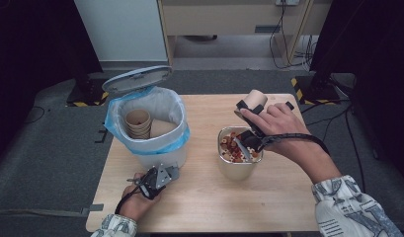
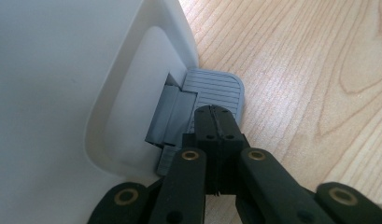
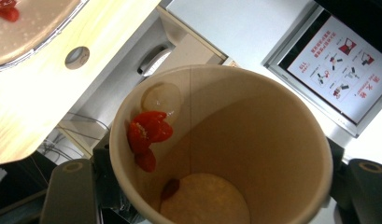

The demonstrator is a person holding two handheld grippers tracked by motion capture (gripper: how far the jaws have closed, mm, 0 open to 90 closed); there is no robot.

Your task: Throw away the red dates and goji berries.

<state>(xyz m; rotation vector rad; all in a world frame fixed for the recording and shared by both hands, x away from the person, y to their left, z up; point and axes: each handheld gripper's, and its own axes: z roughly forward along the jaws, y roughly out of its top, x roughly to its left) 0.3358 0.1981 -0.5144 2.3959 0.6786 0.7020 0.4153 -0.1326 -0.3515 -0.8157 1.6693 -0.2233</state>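
A: Where is the paper cup (image 1: 255, 100)?
B: Clamped in the right tool (image 1: 249, 118), lifted off the surface (image 1: 209, 197) and tipped over, its mouth turned toward the person, just beyond the metal container (image 1: 234, 165). In the right gripper view the cup (image 3: 254, 140) has red bits of food (image 3: 148, 133) and a pale slice (image 3: 161, 98) clinging to its inner wall.

A: What sits around it?
B: The metal container is right below, with a mix of red and pale food pieces. To its left stands a white pedal bin (image 1: 157, 148) lined with a blue bag (image 1: 115, 129), its lid (image 1: 137, 79) standing open. Inside are stacked paper cups (image 1: 139, 123). Nothing lies between cup and container.

A: And the left tool?
B: The left tool (image 1: 157, 178) is at the foot of the bin. In the left gripper view its jaws are pressed together, nothing between them, and their tips rest on the grey ribbed pedal (image 2: 214, 88).

A: The hands?
B: The right hand (image 1: 276, 123) is raised above the container, wrist bent, forearm slanting in from the lower right. The left hand (image 1: 138, 200) lies low near the surface's front edge.
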